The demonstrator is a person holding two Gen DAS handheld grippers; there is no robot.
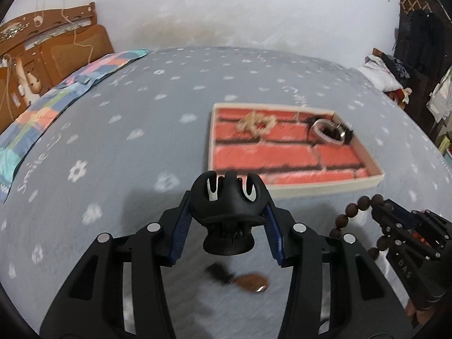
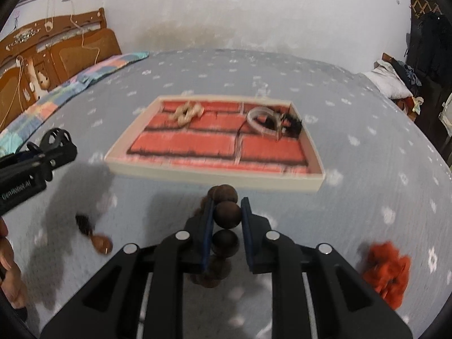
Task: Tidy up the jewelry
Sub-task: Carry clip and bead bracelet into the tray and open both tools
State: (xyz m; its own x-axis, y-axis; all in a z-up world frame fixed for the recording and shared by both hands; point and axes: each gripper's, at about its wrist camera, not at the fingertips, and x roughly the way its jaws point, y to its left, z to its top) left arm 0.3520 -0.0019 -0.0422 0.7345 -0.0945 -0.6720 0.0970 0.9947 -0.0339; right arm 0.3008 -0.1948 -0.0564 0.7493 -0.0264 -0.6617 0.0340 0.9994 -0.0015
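My left gripper [image 1: 228, 214] is shut on a black claw hair clip [image 1: 227, 197], held above the grey bedspread short of the tray. My right gripper [image 2: 227, 212] is shut on a brown wooden bead bracelet [image 2: 226, 214], whose beads hang below the fingers; the bracelet also shows in the left wrist view [image 1: 358, 212]. The shallow white tray [image 2: 214, 173] with a red brick-pattern lining lies ahead. In it are a cream beaded piece [image 2: 186, 113], a white bangle [image 2: 260, 121] and a dark item [image 2: 291, 125]. The left gripper [image 2: 60, 144] shows at the left of the right wrist view.
A small brown and black item [image 1: 240, 278] lies on the bedspread below my left gripper. An orange fluffy item [image 2: 387, 274] lies at the right. A patchwork cloth [image 1: 56, 99] and wooden headboard [image 1: 42, 53] are at the left; dark furniture stands at the right.
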